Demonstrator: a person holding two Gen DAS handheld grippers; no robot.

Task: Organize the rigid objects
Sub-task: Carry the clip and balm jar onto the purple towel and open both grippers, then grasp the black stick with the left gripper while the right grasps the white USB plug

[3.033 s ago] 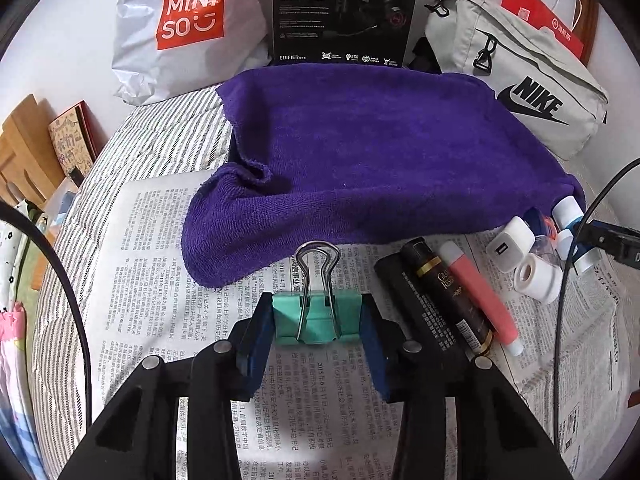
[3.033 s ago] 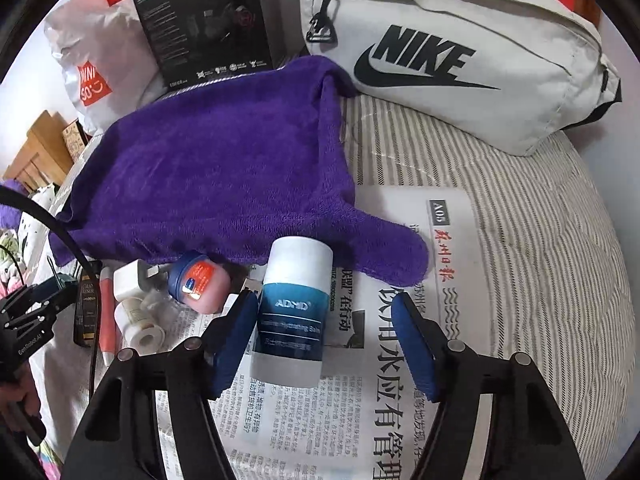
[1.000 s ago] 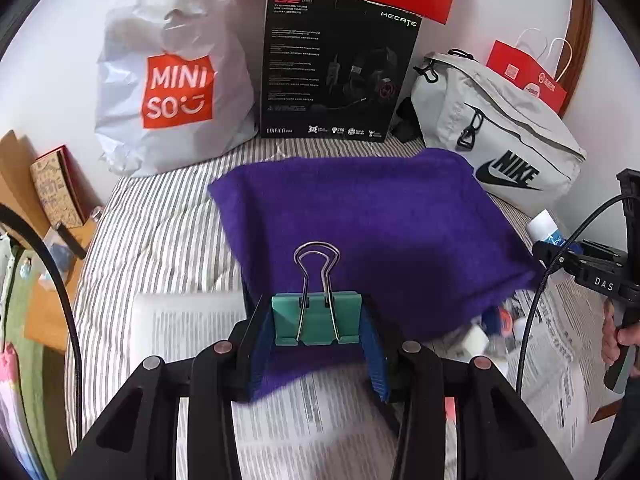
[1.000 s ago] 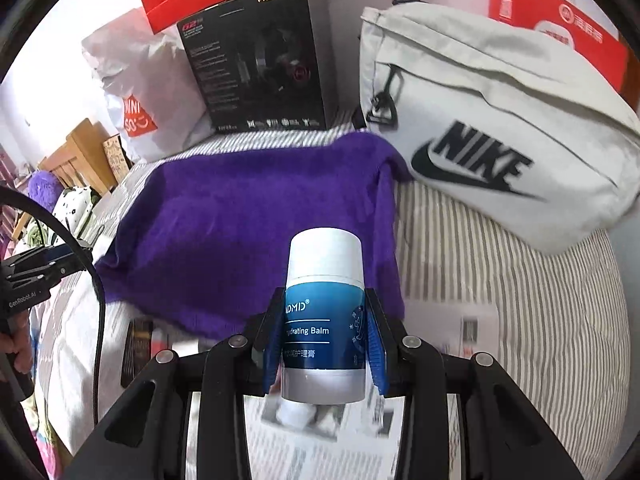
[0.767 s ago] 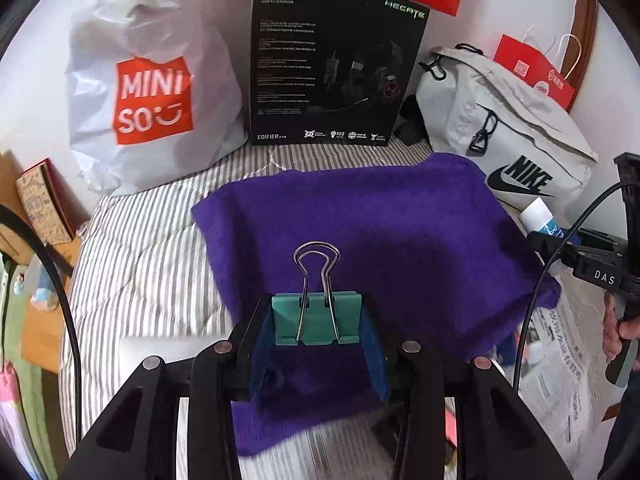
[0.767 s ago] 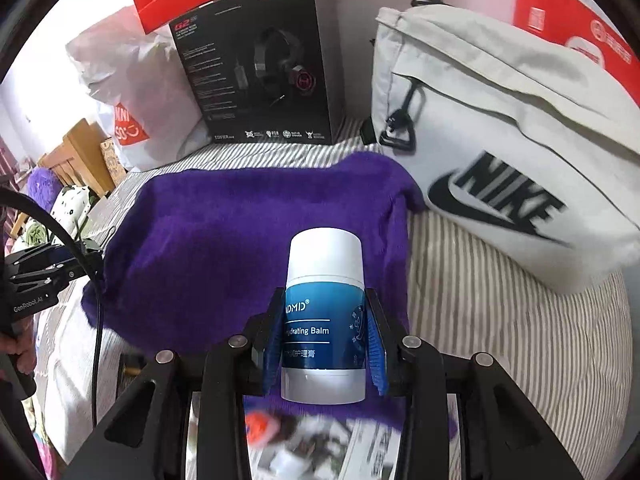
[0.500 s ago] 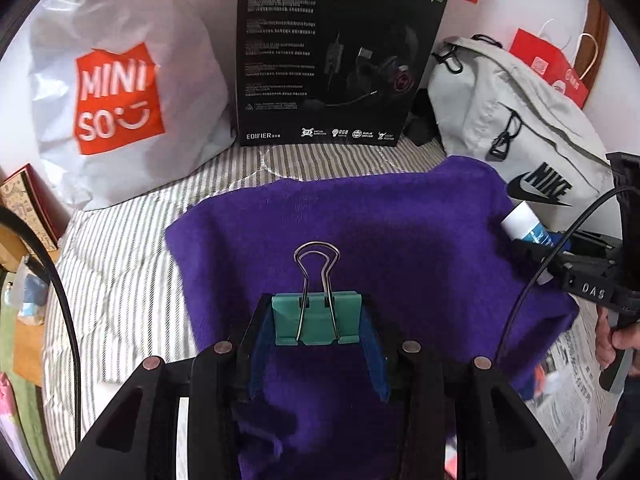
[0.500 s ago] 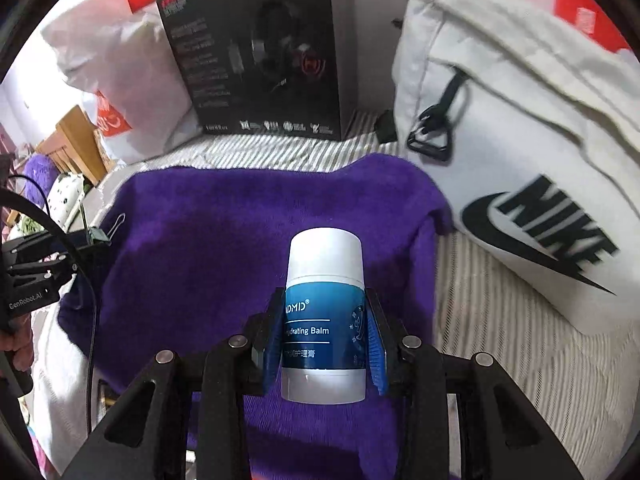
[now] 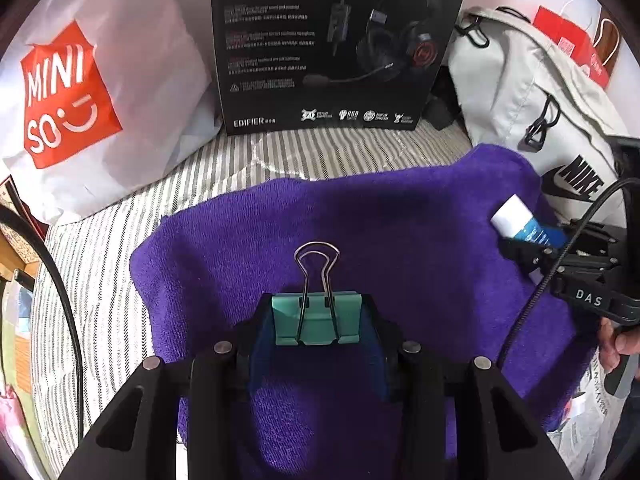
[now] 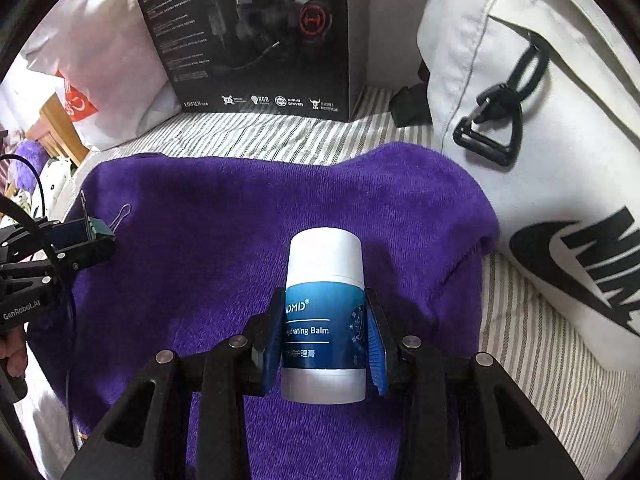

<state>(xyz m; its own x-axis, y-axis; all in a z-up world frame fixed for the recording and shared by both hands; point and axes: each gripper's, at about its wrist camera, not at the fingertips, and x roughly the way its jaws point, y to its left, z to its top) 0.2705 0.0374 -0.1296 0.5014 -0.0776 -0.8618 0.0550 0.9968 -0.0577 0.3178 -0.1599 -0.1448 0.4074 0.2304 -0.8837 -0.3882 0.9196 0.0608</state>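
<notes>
My left gripper [image 9: 316,322] is shut on a teal binder clip [image 9: 316,320] with silver wire handles and holds it over the left part of a purple towel [image 9: 400,232]. My right gripper [image 10: 324,336] is shut on a white and blue hydrating balm stick [image 10: 324,312] and holds it over the right part of the towel [image 10: 240,220]. The balm stick [image 9: 520,224] and right gripper also show at the right of the left wrist view. The clip [image 10: 96,228] and left gripper show at the left of the right wrist view.
A black headset box [image 9: 336,44] stands behind the towel. A white Miniso bag [image 9: 92,88] is at the back left, a white Nike bag [image 10: 540,120] at the right. The striped bedcover [image 9: 104,320] surrounds the towel. Newspaper [image 9: 588,428] shows at the lower right.
Both grippers have moved forward from the newspaper and the small items there to over the purple towel, each still holding its object. The box and bags look closer.
</notes>
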